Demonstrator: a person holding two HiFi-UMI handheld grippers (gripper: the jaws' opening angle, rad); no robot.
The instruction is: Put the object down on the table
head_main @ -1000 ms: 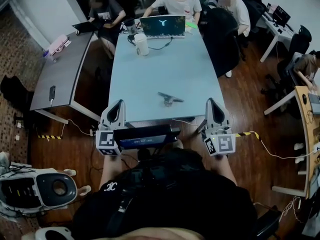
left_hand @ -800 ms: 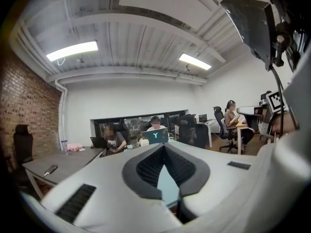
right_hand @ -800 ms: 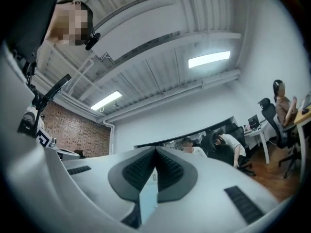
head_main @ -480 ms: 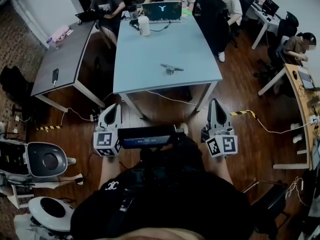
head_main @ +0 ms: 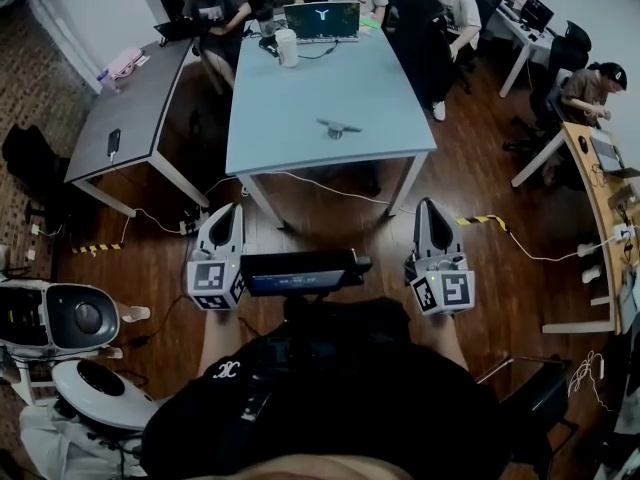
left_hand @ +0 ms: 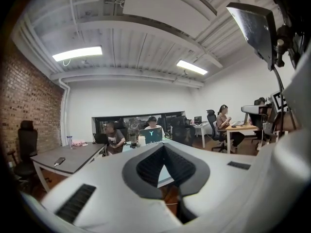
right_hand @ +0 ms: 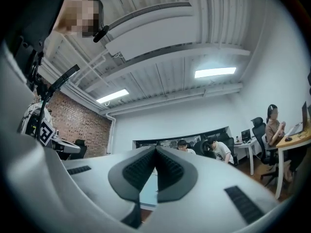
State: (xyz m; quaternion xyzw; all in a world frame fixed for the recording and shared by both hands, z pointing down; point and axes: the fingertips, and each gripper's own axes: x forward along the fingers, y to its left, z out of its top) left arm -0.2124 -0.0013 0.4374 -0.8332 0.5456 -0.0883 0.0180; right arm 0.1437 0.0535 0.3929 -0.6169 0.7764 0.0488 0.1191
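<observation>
Pale blue table (head_main: 300,118): stands far from the wearer, mid-room, with dark wood floor (head_main: 330,218) between its near edge and both grippers.

Left gripper (head_main: 236,208): held over the floor, near left. Jaws drawn together, tips meeting, nothing between them.

Right gripper (head_main: 427,204): near right, level with the left one. Jaws likewise closed tip to tip, empty.

Object (head_main: 338,127): small and dark, resting on the blue table's near half, slightly right of centre. It is well apart from both grippers, far beyond their tips, and nothing touches it.

Hard to make out:
- Object reads as a flat bar on a short base; too small to tell what it is.
- In both gripper views the jaw bodies cover the near part of the table, and the object does not show.
- A dark flat device (head_main: 300,271) between the grippers hides the floor beneath it.

Writing and marks:
- Laptop (head_main: 321,20) at the table's far end shows a glowing Y-shaped logo on its lid.
- Black-and-white square markers on each gripper's cube.
- White mark on the wearer's sleeve (head_main: 222,371), not legible.
</observation>
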